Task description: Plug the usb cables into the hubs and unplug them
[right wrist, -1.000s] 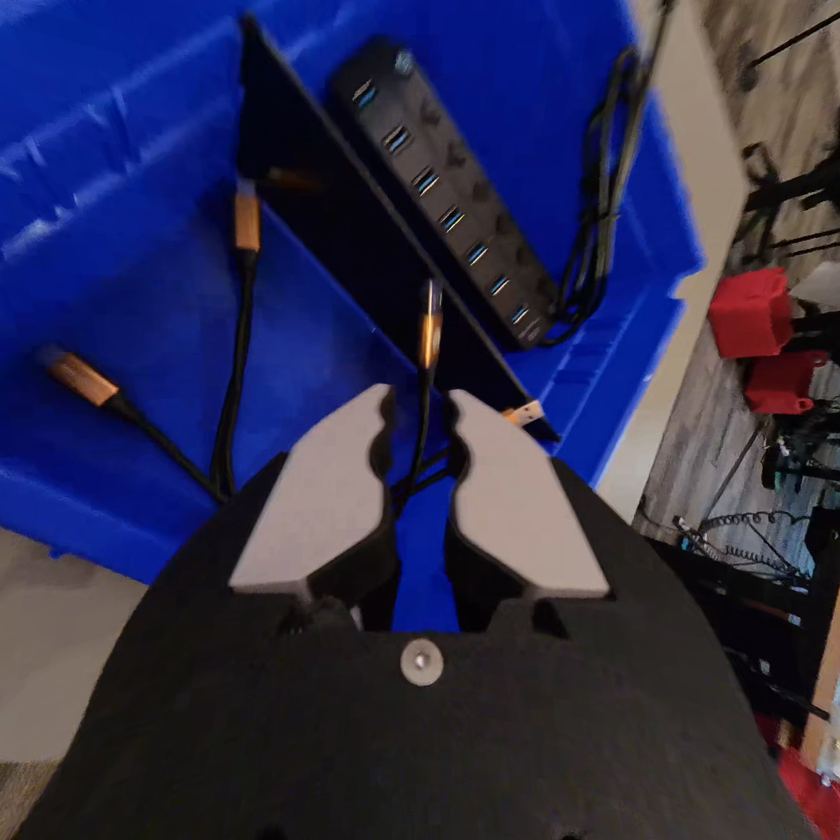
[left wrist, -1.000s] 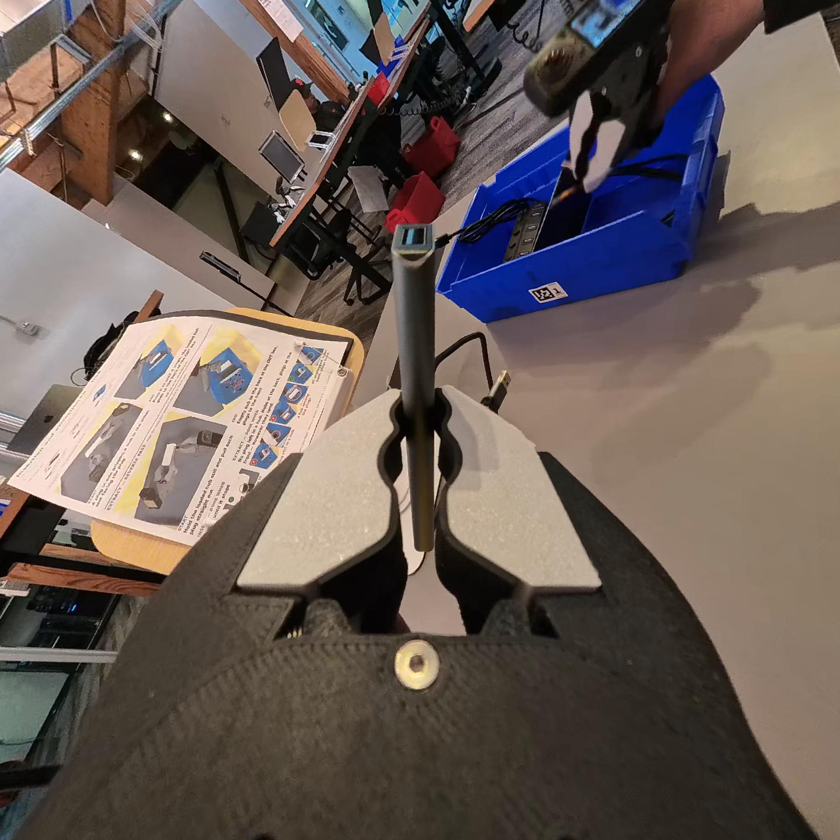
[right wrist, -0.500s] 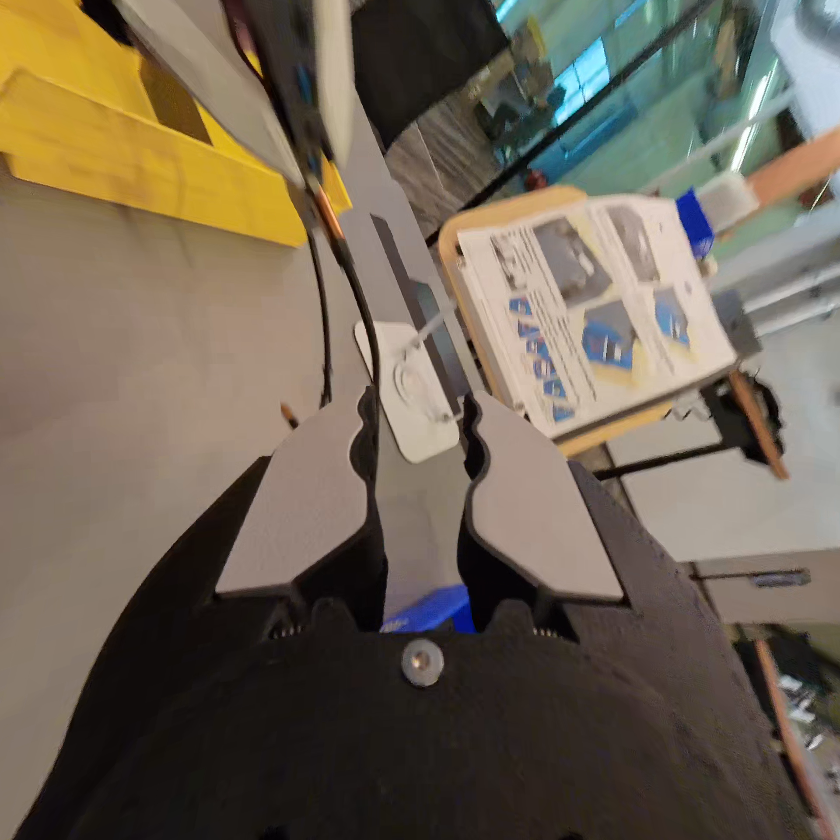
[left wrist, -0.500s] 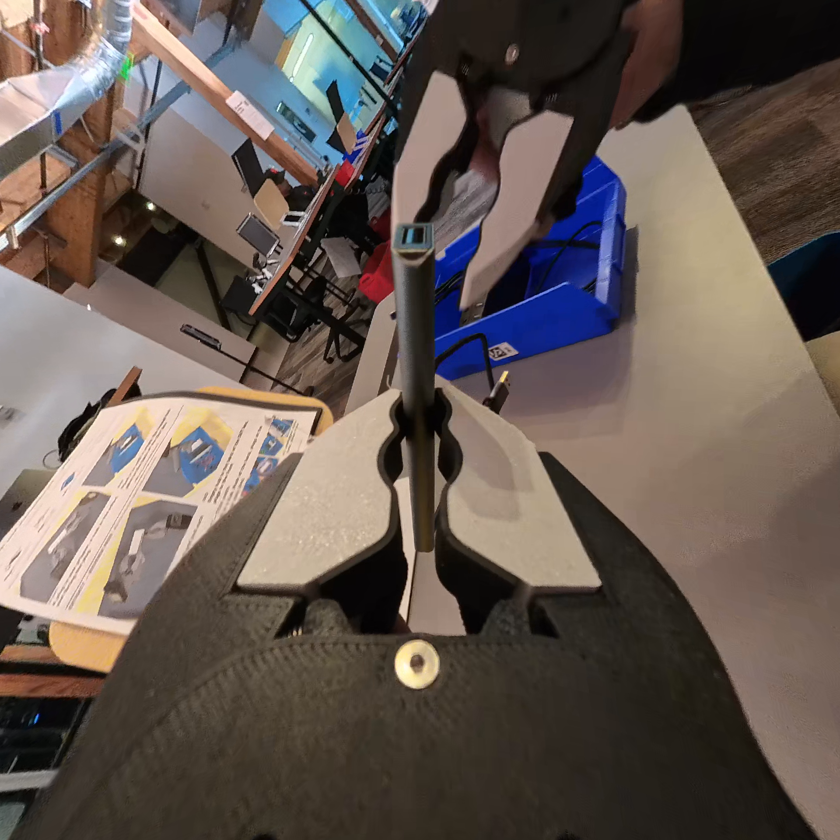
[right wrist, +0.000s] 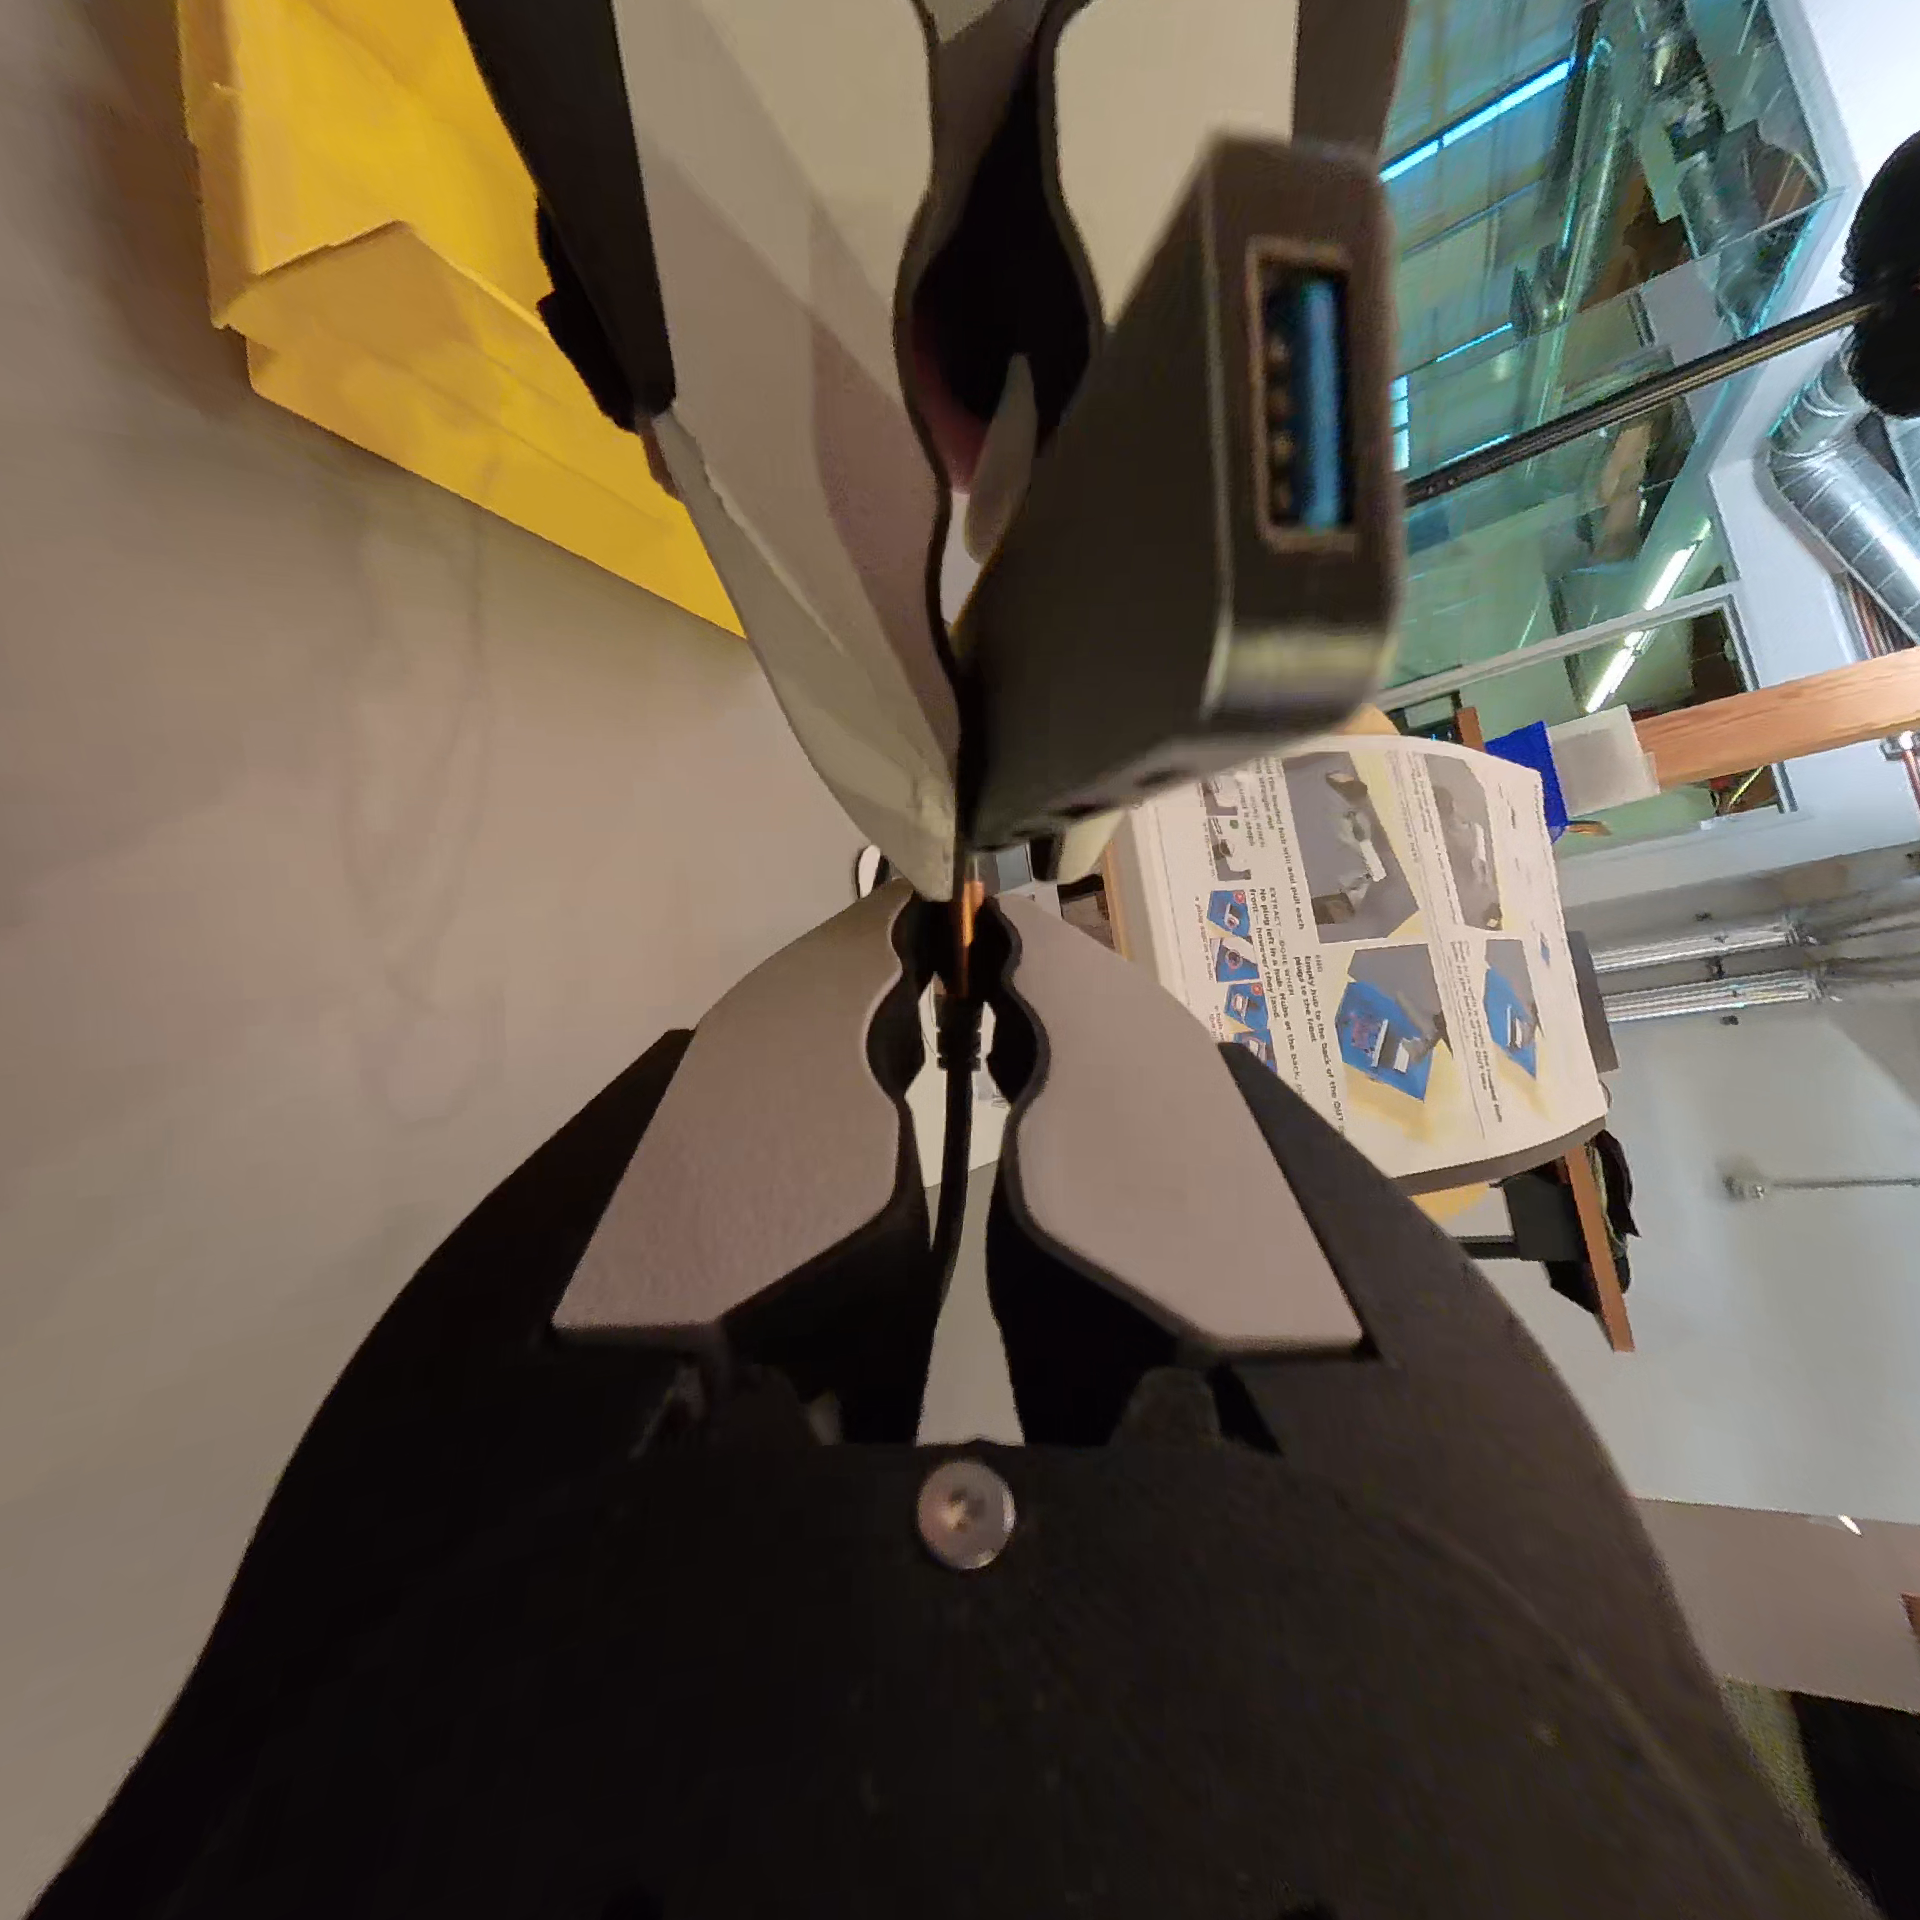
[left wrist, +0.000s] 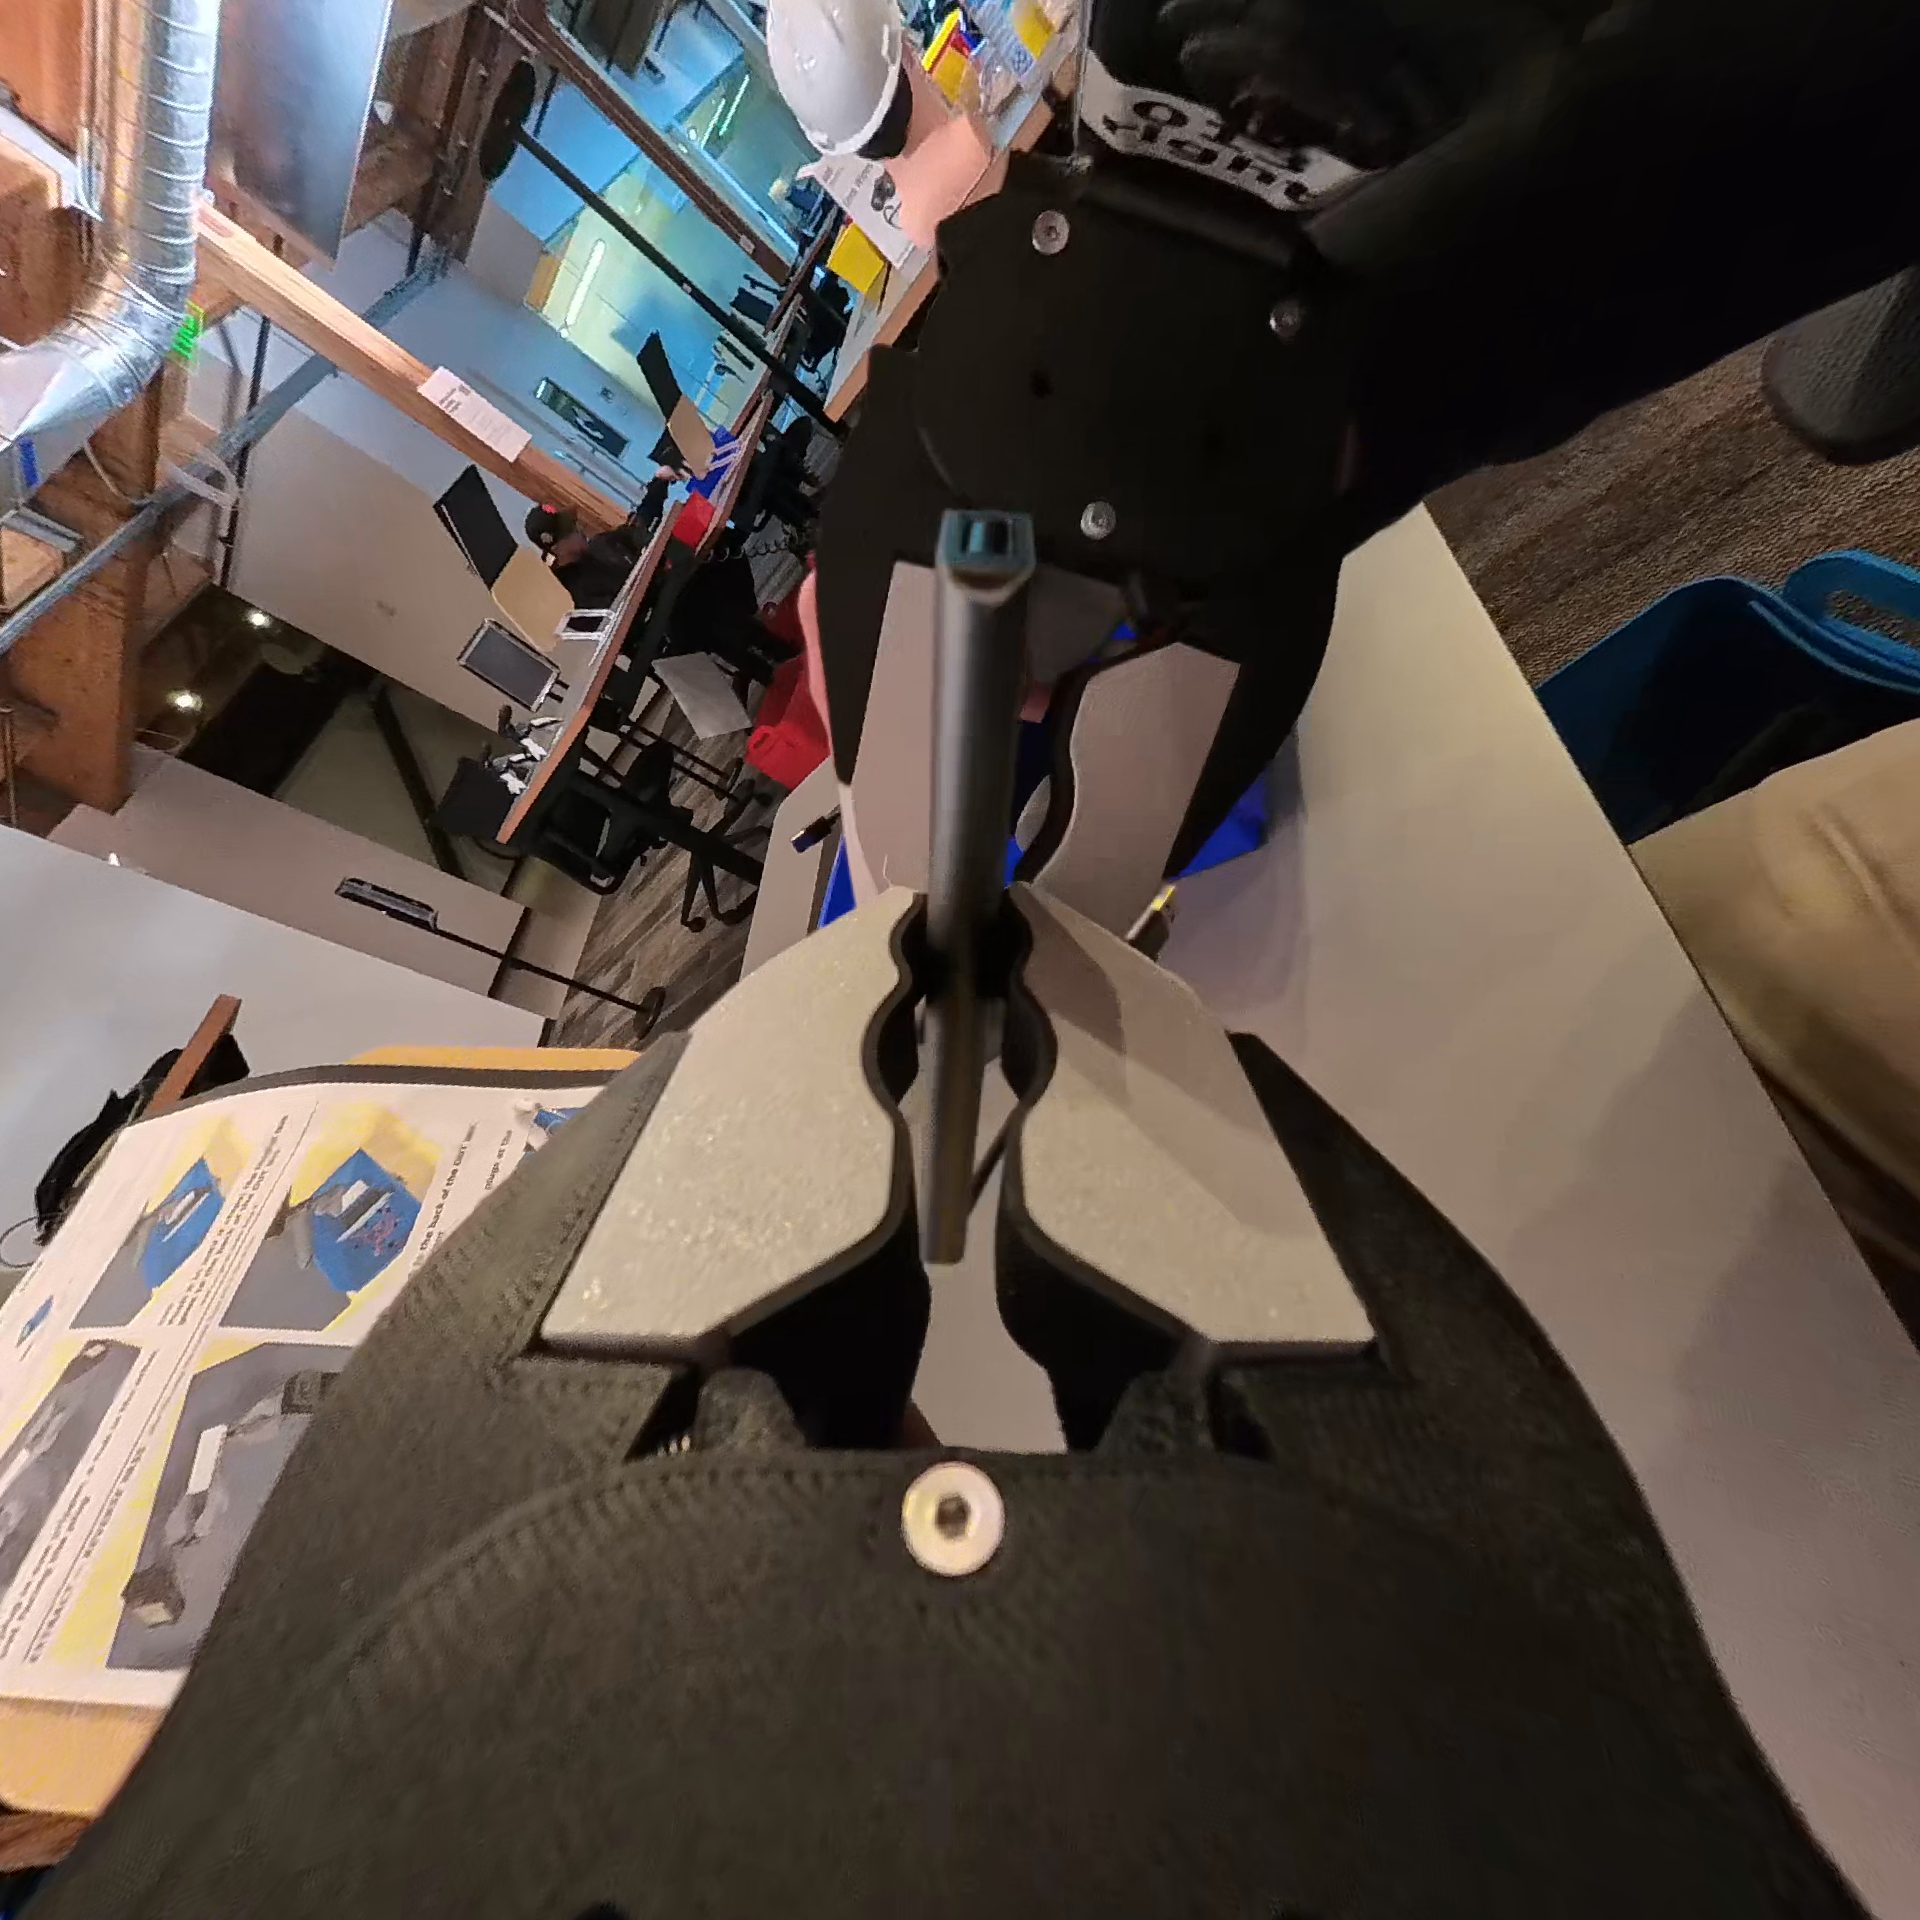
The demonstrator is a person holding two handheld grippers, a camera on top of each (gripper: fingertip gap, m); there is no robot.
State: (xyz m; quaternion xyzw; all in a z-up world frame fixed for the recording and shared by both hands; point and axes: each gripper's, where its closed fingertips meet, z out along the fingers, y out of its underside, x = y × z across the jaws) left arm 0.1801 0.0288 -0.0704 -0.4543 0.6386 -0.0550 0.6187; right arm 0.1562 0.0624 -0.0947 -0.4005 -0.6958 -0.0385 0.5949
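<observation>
My left gripper point(left wrist: 961, 940) is shut on a slim grey USB hub point(left wrist: 971, 727) that stands edge-on between the jaws, its blue end port pointing away. My right gripper point(right wrist: 961, 920) is shut on an orange-sleeved USB plug point(right wrist: 964, 940) with a black cable point(right wrist: 954, 1153). The two grippers face each other, tips almost touching. In the right wrist view the hub point(right wrist: 1195, 499) fills the upper middle, its blue port visible, and the plug tip sits at the hub's lower side edge. In the left wrist view the right gripper point(left wrist: 1049, 758) is just behind the hub.
A grey table point(left wrist: 1507, 1039) lies below. A blue bin point(left wrist: 1236, 831) is mostly hidden behind the right gripper. A printed instruction sheet point(right wrist: 1382, 956) lies on a wooden board at the table's side. A yellow folded sheet point(right wrist: 416, 343) lies on the table. Spacing between my two grippers at the tips: around 4 cm.
My right gripper has left the blue bin with the plug and come up face to face with the hub. The left gripper tilted upward with the hub still held.
</observation>
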